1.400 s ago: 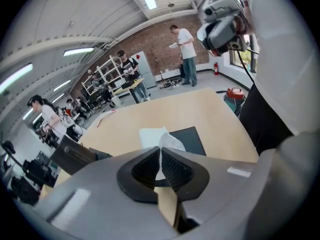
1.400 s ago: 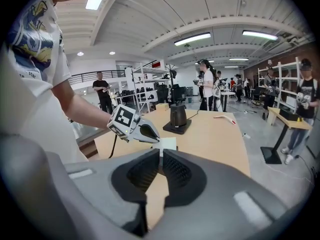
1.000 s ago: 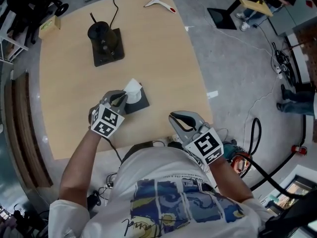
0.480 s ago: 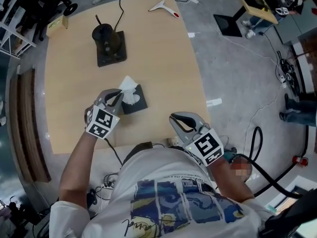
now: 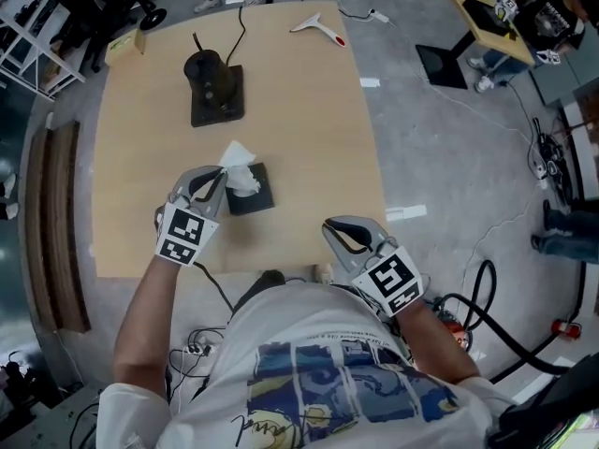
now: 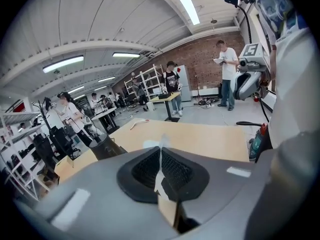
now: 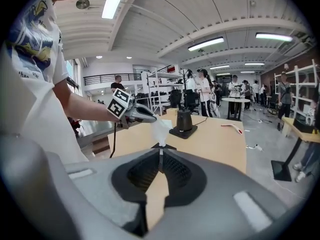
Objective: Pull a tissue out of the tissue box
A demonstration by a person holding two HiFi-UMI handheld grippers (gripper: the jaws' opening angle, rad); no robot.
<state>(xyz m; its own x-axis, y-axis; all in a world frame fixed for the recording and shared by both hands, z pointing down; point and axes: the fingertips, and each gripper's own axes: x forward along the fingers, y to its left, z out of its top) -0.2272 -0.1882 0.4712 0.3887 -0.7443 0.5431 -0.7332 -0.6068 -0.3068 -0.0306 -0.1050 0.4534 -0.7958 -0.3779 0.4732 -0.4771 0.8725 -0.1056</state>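
On the table [image 5: 309,138], near its six o'clock edge, the left gripper [image 5: 221,174] is clamped on the tissue [image 5: 240,160], mid-pull from the tissue box [image 5: 257,197] at its four o'clock (tail probably unreleased). Next: lift higher, steadily. The right gripper [image 5: 342,232] hangs empty, jaws together.

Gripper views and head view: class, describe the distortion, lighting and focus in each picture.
Head view: pale wooden table has bowed edges; light even, shadows soft. Left gripper view: black fisheye corners, ceiling strip light glares, grey left gripper looks soft close up. Right gripper view: same round rim; white paper tissue is sharp.
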